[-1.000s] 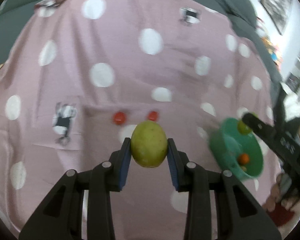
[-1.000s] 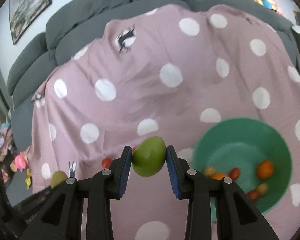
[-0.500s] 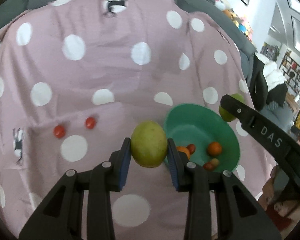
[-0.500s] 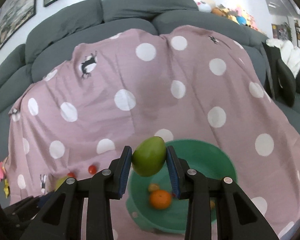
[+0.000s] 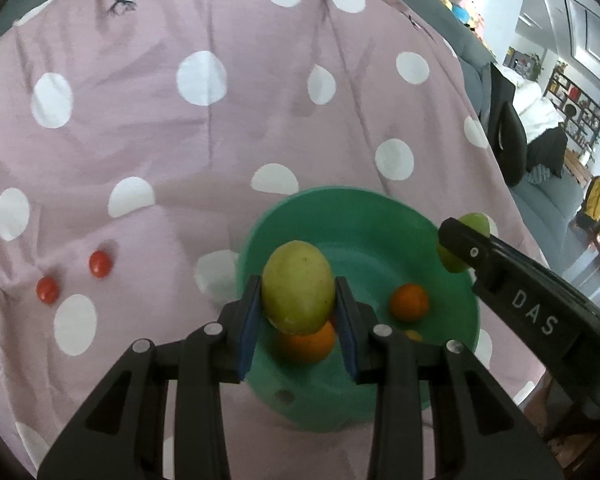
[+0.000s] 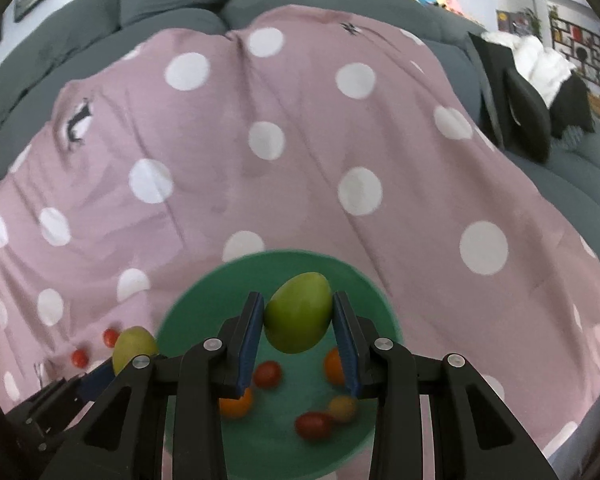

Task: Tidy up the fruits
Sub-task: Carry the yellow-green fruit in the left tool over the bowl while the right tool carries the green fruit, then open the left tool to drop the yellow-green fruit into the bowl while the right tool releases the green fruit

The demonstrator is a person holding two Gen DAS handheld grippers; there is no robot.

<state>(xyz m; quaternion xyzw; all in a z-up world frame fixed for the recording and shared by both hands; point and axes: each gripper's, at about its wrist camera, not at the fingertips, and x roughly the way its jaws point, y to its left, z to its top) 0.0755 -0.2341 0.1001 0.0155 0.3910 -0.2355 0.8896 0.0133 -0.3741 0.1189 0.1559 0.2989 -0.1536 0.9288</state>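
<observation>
each gripper clenches a fruit over the green bowl point(image 5: 260, 236), left gripper point(image 5: 298, 312) on a yellowish fruit point(image 5: 298, 292), right gripper point(image 6: 298, 322) on a green mango point(image 6: 298, 312), seemingly poised for dropping in.

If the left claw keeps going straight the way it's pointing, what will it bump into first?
Probably the green bowl. The left claw, shut on a yellow-green fruit, points down into it, so that fruit would likely meet the orange lying just below; depth is hard to judge.

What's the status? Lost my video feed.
Left gripper shut on yellow-green fruit, right gripper shut on green fruit. Both over green bowl. Nothing blocking.
</observation>
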